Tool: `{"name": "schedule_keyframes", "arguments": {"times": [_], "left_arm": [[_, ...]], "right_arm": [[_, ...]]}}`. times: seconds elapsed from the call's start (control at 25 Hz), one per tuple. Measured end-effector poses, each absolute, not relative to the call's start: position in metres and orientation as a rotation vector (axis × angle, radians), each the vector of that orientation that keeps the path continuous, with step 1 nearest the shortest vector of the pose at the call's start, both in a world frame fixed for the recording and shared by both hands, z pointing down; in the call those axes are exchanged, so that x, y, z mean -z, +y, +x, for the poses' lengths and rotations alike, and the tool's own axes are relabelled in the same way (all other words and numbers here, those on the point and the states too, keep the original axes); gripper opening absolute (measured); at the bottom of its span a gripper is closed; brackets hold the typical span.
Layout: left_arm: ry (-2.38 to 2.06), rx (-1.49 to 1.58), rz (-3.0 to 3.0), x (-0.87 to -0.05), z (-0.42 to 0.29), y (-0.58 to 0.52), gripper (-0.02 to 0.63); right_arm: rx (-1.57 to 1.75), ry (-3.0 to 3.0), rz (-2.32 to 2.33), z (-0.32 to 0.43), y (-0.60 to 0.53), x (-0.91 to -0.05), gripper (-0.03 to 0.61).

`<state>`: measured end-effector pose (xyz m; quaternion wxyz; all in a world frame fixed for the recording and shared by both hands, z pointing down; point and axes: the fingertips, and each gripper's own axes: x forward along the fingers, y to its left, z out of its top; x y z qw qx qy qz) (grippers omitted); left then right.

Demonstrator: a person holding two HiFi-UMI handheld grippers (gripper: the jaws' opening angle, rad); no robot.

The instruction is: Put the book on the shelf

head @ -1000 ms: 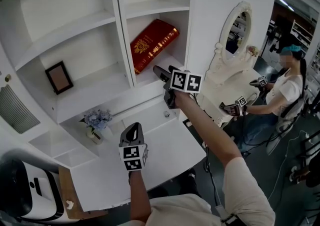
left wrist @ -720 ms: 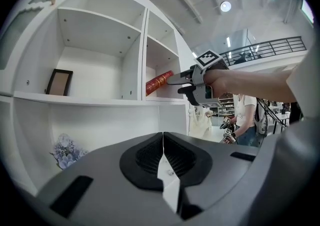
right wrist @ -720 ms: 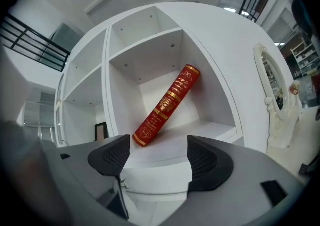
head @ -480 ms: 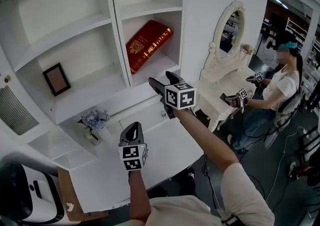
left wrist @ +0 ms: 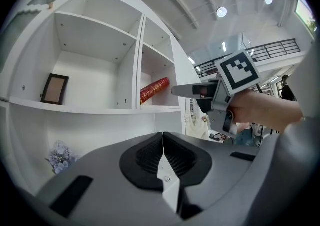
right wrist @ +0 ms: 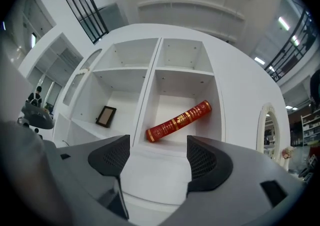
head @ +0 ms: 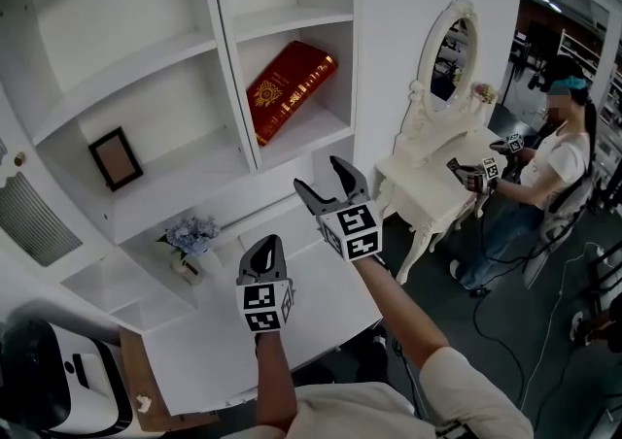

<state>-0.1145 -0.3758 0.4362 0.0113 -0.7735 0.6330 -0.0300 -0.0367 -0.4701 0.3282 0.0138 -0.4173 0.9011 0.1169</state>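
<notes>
Red gold-stamped hardcover book [head: 289,89] lies tilted, one end raised, in the white shelf unit's [head: 292,17] right-hand compartment. Right gripper [head: 319,175] is below and clear of the book, jaws wide apart, nothing between them. Left gripper [head: 262,254] is lower over the white desk top [head: 194,350], jaws pressed together, empty.

Over the last second the right tongs [head: 324,178] drew back and down from the mouth of the shelf [head: 309,134] compartment holding the red book [head: 289,89], and ended well apart from it, closer to the person.
</notes>
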Motion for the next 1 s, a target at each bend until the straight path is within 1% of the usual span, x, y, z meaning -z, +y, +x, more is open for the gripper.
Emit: {"name": "schedule_keyframes", "arguments": {"times": [0.16, 0.44, 0.64, 0.8, 0.84, 0.96, 1.0], "left_arm": [[1.966, 0.068, -2.405, -0.432, -0.113, -0.375, 0.018], [1.948, 0.057, -2.404, -0.429, -0.109, -0.372, 0.018], [1.937, 0.044, -2.405, -0.428, -0.106, -0.369, 0.018], [1.915, 0.045, -2.408, -0.427, -0.099, -0.369, 0.018], [1.912, 0.045, -2.411, -0.428, -0.098, -0.369, 0.018], [1.907, 0.047, -2.418, -0.428, -0.096, -0.369, 0.018], [1.905, 0.046, -2.42, -0.428, -0.095, -0.369, 0.018]], "right_arm": [[-0.402, 2.752, -1.351, -0.026, -0.45, -0.344, 0.362], [-0.31, 2.719, -1.446, -0.003, -0.423, -0.384, 0.362], [-0.202, 2.709, -1.433, 0.007, -0.409, -0.403, 0.362], [-0.199, 2.72, -1.461, 0.014, -0.405, -0.415, 0.354], [-0.186, 2.719, -1.463, 0.015, -0.405, -0.417, 0.348], [-0.164, 2.707, -1.468, 0.018, -0.403, -0.418, 0.276], [-0.16, 2.703, -1.467, 0.018, -0.403, -0.418, 0.263]]}}
